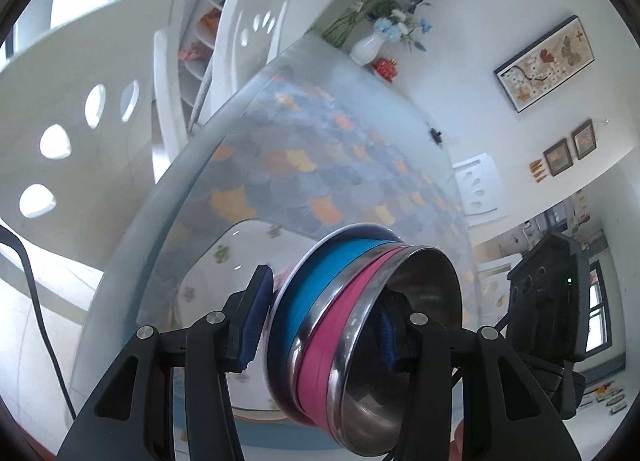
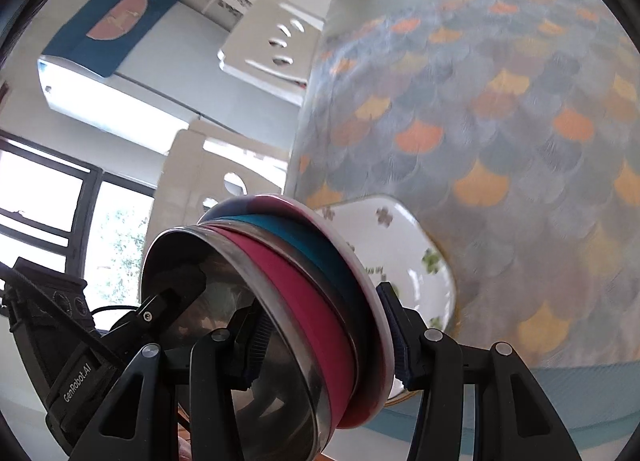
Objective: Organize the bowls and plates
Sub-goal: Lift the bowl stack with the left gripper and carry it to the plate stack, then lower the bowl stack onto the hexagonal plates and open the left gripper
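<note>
Bowls (image 1: 360, 341), nested steel with pink and blue bands, are filling the lower centre of the left wrist view; my left gripper (image 1: 320, 325) is clamping them, white chairs (image 1: 80, 121) at upper left. In the right wrist view, my right gripper (image 2: 328, 341) is pinching the same stack, blocking a floral plate (image 2: 400, 253) on the scale-patterned tablecloth (image 2: 500, 121).

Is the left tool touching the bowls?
Touching. The left wrist view shows the left tool pinching the stacked bowls, one pad pressed against the outside.
</note>
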